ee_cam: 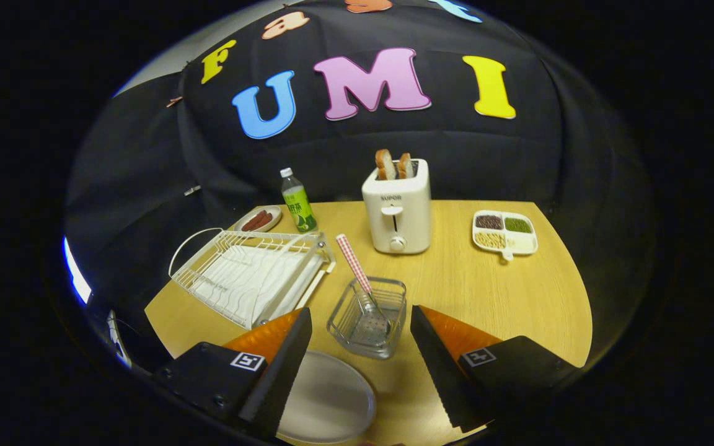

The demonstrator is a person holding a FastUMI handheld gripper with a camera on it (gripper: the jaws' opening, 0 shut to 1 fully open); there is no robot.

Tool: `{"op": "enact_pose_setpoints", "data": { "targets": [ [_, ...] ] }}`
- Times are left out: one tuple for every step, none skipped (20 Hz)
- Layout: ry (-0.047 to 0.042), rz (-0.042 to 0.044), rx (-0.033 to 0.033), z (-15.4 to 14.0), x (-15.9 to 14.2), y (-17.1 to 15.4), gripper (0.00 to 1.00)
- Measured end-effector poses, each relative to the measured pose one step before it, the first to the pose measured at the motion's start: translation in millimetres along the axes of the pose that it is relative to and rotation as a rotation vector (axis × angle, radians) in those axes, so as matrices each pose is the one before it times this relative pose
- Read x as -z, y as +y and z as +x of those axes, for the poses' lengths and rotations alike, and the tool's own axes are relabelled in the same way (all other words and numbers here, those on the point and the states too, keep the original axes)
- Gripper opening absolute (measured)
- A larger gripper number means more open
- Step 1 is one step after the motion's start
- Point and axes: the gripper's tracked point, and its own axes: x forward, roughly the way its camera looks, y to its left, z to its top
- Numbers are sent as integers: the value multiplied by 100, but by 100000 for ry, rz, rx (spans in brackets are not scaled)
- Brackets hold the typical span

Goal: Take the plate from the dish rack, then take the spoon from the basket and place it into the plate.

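fingers [360,365] wide open, empty | plate [329,399] pale, flat btwn them | spoon [357,269] checked handle, in basket [369,316]

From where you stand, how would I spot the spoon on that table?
Start at the white toaster in the middle of the wooden table. Just in front of it sits a clear basket, ahead of the open tool. The spoon stands inside, the only thing with a red-checked handle poking above the rim.

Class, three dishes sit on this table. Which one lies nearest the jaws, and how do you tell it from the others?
The empty grey plate, lying flat between the open jaws of the gripper. The small sausage plate and divided snack tray hold food, far beyond.
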Motion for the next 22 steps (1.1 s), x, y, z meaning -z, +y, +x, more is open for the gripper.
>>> {"op": "enact_pose_setpoints", "data": {
  "targets": [
    [-1238, -1743, -624, 807, -1058, 188, 99],
    [-961, -1452, -521, 1001, -896, 161, 99],
    [-846, -1469, -205, 1048, -860, 55, 99],
    [181, -1681, 174, 1052, -442, -111, 99],
    [1138, -1577, 102, 1075, -167, -62, 99],
    [946, -1250, -19, 1033, -180, 76, 99],
    [266, -996, -208, 940, -232, 62, 99],
    [629, -819, -470, 929, -76, 194, 99],
    [1257, -1068, -22, 896, 171, 62, 99],
    [1502, -1207, 136, 559, 11, -420, 99],
    [1454, -1093, 813, 844, 314, -216, 99],
    [1991, -290, 921, 893, 456, -150, 99],
    [2154, 340, 136, 807, 491, -35, 99],
    [2273, 659, 8, 845, 444, 88, 99],
    [2117, 391, 7, 667, 428, -56, 99],
    [978, -46, 386, 596, 128, -101, 99],
    [277, -490, 532, 476, 17, -151, 97],
    [15, -488, 757, 318, -1, -225, 96],
    [-156, 102, 625, 263, -112, -170, 90],
    [124, 1010, -31, 173, 51, 61, 87],
    [621, 1528, -694, 263, 60, 234, 79],
    [990, 1349, -559, 175, 173, 253, 74]
  ]
}}
